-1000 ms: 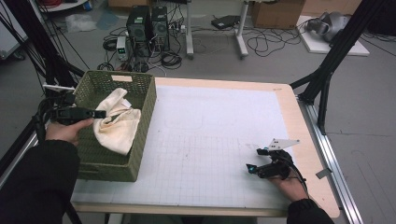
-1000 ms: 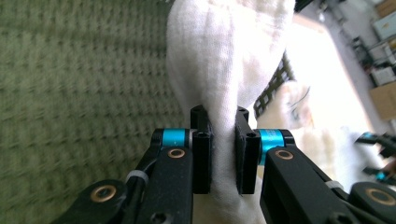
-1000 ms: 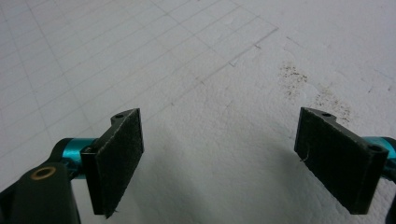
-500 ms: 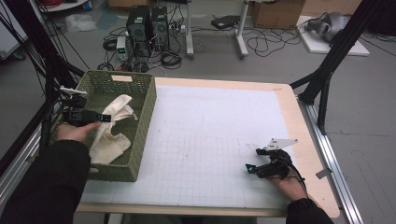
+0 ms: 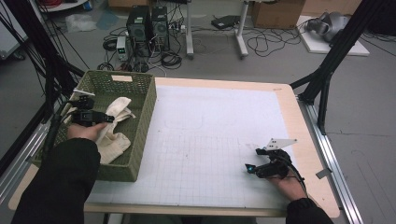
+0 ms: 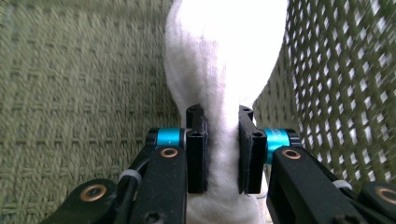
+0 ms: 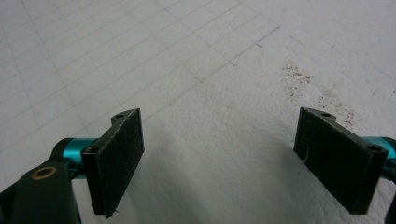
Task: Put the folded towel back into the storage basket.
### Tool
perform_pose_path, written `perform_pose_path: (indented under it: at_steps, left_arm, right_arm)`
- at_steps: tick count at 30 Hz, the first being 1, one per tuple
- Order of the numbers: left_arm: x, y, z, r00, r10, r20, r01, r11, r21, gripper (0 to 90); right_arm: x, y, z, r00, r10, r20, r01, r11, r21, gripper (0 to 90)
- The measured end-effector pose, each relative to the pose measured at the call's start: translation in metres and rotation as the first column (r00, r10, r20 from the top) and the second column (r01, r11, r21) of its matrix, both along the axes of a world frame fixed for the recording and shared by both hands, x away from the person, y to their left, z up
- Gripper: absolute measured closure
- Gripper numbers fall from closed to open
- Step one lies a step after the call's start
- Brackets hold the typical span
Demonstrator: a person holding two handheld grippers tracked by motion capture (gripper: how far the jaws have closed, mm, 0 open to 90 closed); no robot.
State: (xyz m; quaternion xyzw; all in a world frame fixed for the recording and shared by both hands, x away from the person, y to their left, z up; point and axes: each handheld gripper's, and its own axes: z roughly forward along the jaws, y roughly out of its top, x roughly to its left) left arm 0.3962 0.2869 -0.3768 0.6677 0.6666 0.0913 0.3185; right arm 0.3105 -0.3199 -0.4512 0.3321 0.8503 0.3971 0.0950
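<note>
Cloth (image 5: 114, 128), cream-white, lies bunched inside the green woven basket (image 5: 140, 135) at the table's left edge. The left gripper (image 6: 223, 154) reaches into that basket, its pads on either side of a fold of the cloth; the jaws have just been easing apart with the fabric between them. Far across the white gridded mat (image 5: 210, 135), the right gripper (image 7: 238, 158) rests near the front right corner, jaws spread wide over bare mat.

Cloth (image 6: 224, 70) top cut off; basket (image 6: 341, 74) wall blurred.
</note>
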Motion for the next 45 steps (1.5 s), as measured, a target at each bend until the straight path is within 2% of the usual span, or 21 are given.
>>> perform_pose_path:
  at_steps: [6, 10, 12, 15, 17, 18, 20, 21, 22, 23, 26, 28, 31, 35, 38, 40, 45]
  left_arm:
    - [0.002, -0.004, -0.008, 0.9967, -0.037, -0.072, 0.038, 0.9992, 0.012, 76.3]
    - [0.003, -0.004, -0.015, 0.985, -0.053, -0.164, 0.061, 0.9974, 0.04, 76.7]
    - [0.003, -0.006, -0.017, 0.9827, -0.054, -0.177, 0.064, 0.9969, 0.047, 76.6]
    - [0.003, -0.005, -0.015, 0.9865, -0.048, -0.156, 0.056, 0.9975, 0.043, 76.5]
    - [0.003, -0.003, -0.008, 0.9974, -0.026, -0.066, 0.028, 0.9993, 0.027, 76.6]
    - [0.002, -0.002, -0.003, 0.9998, -0.014, -0.016, 0.014, 0.9999, -0.001, 76.6]
    - [0.001, -0.001, 0.005, 0.9966, 0.027, 0.078, -0.024, 0.9989, -0.041, 76.6]
    - [0.002, 0.0, 0.007, 0.9934, 0.041, 0.107, -0.034, 0.9972, -0.066, 76.4]
    - [0.003, 0.001, 0.007, 0.9924, 0.048, 0.113, -0.038, 0.9954, -0.088, 76.1]
    - [0.005, 0.0, 0.004, 0.994, 0.046, 0.099, -0.037, 0.9951, -0.092, 75.4]
    - [0.007, -0.004, -0.007, 0.9987, 0.04, 0.032, -0.038, 0.9981, -0.049, 71.9]
    - [0.008, -0.005, -0.01, 0.9994, 0.03, 0.018, -0.029, 0.9988, -0.039, 70.9]
    - [0.007, -0.004, -0.007, 0.9987, 0.024, 0.045, -0.023, 0.9989, -0.042, 69.1]
    - [0.005, -0.004, -0.006, 0.9989, -0.001, 0.047, 0.002, 0.9995, -0.031, 61.9]
    - [0.004, -0.003, -0.003, 0.9977, -0.011, 0.067, 0.013, 0.9996, -0.025, 57.0]
    - [0.004, -0.002, -0.001, 0.997, -0.015, 0.076, 0.016, 0.9997, -0.017, 57.9]
    - [0.003, -0.002, -0.001, 0.9978, -0.018, 0.063, 0.019, 0.9998, -0.009, 58.2]
  right_arm:
    - [0.0, 0.0, 0.0, 1.0, 0.0, -0.002, 0.0, 1.0, 0.0, 15.2]
    - [0.0, 0.0, 0.0, 1.0, 0.001, -0.002, -0.001, 1.0, 0.001, 15.2]
    - [0.0, 0.0, 0.0, 1.0, 0.001, -0.002, -0.001, 1.0, 0.0, 15.2]
    - [0.0, 0.0, 0.0, 1.0, 0.001, -0.003, -0.001, 1.0, 0.0, 15.2]
    - [0.0, 0.0, 0.0, 1.0, 0.001, -0.003, -0.001, 1.0, 0.0, 15.2]
    - [0.0, 0.0, 0.0, 1.0, 0.001, -0.003, -0.001, 1.0, -0.001, 15.2]
    - [0.0, 0.0, 0.0, 1.0, 0.001, -0.002, -0.001, 1.0, -0.001, 15.2]
    - [0.0, 0.0, 0.0, 1.0, 0.003, 0.0, -0.003, 1.0, -0.003, 15.2]
    - [0.0, 0.001, 0.0, 1.0, 0.003, -0.002, -0.003, 1.0, -0.003, 15.2]
    - [0.0, 0.001, 0.0, 1.0, 0.002, -0.002, -0.002, 1.0, -0.004, 15.2]
    - [0.0, 0.001, 0.0, 1.0, 0.002, -0.001, -0.002, 1.0, -0.005, 15.2]
    - [0.0, 0.001, 0.0, 1.0, 0.003, -0.002, -0.003, 1.0, -0.005, 15.2]
    - [0.0, 0.001, 0.0, 1.0, 0.004, -0.002, -0.004, 1.0, -0.005, 15.3]
    - [0.0, 0.001, 0.0, 1.0, 0.005, -0.002, -0.005, 1.0, -0.005, 15.3]
    - [0.0, 0.0, 0.0, 1.0, 0.005, -0.002, -0.005, 1.0, -0.004, 15.3]
    - [0.0, 0.001, 0.0, 1.0, 0.005, -0.002, -0.005, 1.0, -0.004, 15.3]
    - [0.0, 0.001, 0.0, 1.0, 0.004, -0.001, -0.004, 1.0, -0.004, 15.3]
